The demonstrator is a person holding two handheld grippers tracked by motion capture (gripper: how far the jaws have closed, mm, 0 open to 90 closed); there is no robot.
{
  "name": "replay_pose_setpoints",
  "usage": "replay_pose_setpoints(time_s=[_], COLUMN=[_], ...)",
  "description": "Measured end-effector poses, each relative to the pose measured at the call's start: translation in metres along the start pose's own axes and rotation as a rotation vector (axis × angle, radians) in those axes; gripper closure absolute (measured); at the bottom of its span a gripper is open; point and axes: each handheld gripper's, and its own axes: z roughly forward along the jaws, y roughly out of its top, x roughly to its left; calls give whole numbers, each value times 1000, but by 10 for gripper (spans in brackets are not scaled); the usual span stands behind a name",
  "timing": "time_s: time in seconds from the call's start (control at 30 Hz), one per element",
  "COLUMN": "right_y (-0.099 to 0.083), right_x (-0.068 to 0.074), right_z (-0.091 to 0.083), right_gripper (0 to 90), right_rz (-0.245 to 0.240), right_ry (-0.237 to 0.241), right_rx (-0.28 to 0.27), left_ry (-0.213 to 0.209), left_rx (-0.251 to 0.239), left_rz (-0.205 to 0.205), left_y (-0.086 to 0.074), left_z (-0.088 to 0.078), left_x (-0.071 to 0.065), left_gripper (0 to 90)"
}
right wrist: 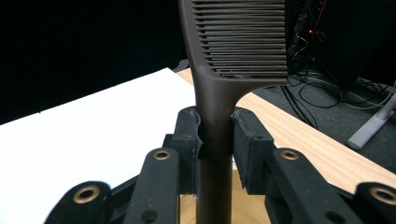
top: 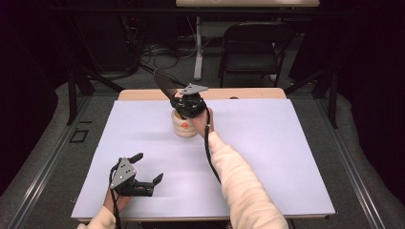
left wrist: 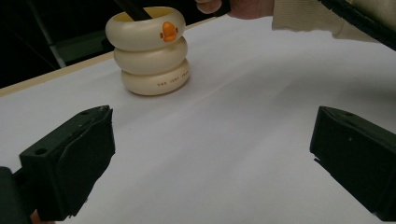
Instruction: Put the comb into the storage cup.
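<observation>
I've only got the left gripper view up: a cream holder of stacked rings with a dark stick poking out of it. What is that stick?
Observer: It's the handle of a dark slotted spatula; the right gripper view shows its slots.
Operator: Is anything holding it?
Observer: Yes, the right gripper is clamped on the handle, just above the holder.
Operator: And where's my gripper relative to all that?
Observer: In the high view, the left gripper sits open near the table's front left, well short of the holder.
</observation>
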Motion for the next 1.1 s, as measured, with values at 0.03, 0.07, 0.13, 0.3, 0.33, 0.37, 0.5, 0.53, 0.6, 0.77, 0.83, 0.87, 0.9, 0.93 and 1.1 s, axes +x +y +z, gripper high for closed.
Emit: replay_pose_setpoints(time_s=[0.03, 0.07, 0.13, 0.3, 0.33, 0.37, 0.5, 0.53, 0.6, 0.77, 0.83, 0.87, 0.9, 0.93, 1.1], right_y=[0, -1, -1, -4, -4, -5, -5, -5, -6, -8, -9, -9, -10, -10, -11], right_x=[0, 0, -1, -2, -2, -2, -2, -2, -3, -4, -4, -4, -4, -4, -5], right_z=[0, 0, 0, 1, 1, 1, 2, 1, 1, 2, 2, 2, 2, 2, 2], right_gripper=[722, 722, 722, 722, 722, 722, 722, 722, 723, 722, 722, 722, 722, 722, 722], right_rz=[0, 2, 3, 5, 5, 5, 6, 5, 7, 12, 11, 13, 14, 15, 19], right_ry=[0, -2, -4, -5, -5, -5, -5, -6, -8, -7, -8, -9, -8, -8, -8], right_rx=[0, 0, 0, 9, 13, 13, 15, 17, 18, 26, 31, 31, 32, 33, 37], left_ry=[0, 0, 0, 0, 0, 0, 1, 1, 1, 2, 1, 1, 1, 1, 2], left_rx=[0, 1, 0, 0, 0, 0, 0, 0, 0, 0, 1, 1, 0, 0, 1], left_rz=[-1, -1, 0, 0, 0, 0, 1, 0, 0, 0, 0, 0, 1, 1, 0], left_y=[0, 0, 0, 0, 0, 0, 0, 0, 0, 0, 0, 0, 0, 0, 0], left_z=[0, 0, 0, 0, 0, 0, 0, 0, 0, 0, 0, 0, 0, 0, 0], left_x=[0, 0, 0, 0, 0, 0, 0, 0, 0, 0, 0, 0, 0, 0, 0], left_gripper=[2, 2, 2, 2, 2, 2, 2, 2, 2, 2, 2, 2, 2, 2, 2])
